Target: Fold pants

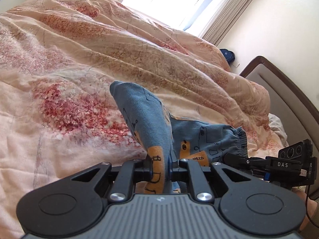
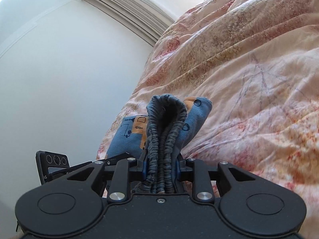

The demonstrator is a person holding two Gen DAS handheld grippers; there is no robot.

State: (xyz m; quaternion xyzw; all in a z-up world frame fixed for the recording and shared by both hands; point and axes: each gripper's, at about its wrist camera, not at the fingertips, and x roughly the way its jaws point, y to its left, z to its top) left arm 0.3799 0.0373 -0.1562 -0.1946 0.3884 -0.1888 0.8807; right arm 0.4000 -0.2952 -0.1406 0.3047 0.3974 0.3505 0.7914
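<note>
Left wrist view: a wrinkled peach-pink quilt with red and tan floral print [image 1: 83,63] covered the bed across the left and centre. The left gripper [image 1: 160,171] sat bottom centre, black linkage arms over a grey ribbed body, jaws closed on cloth. Clamped between them was a fold of the small blue cotton pants with orange blocks and black line drawings [image 1: 139,115]; one part stood up from the jaws toward the quilt, the rest trailed right to a gathered elastic waistband [image 1: 238,139]. Pants hung just above the quilt, between the two grippers. At right edge the right gripper [image 1: 235,158] came in sideways, black, marked DAS, its fingers at the waistband. Behind it, a grey padded headboard with dark brown wooden frame [image 1: 283,91]. Bright window with beige curtains [image 1: 225,18] up top.

Right wrist view: white wall on the left, the other gripper's black body [image 2: 53,165] low left beside the blue cloth. Centre, right gripper [image 2: 160,170] jaws were clamped on the bunched grey-blue waistband [image 2: 165,119], which rose upright from them in a loop. Blue printed fabric [image 2: 127,137] flanked it both sides. The quilt [image 2: 249,69] filled the right.
</note>
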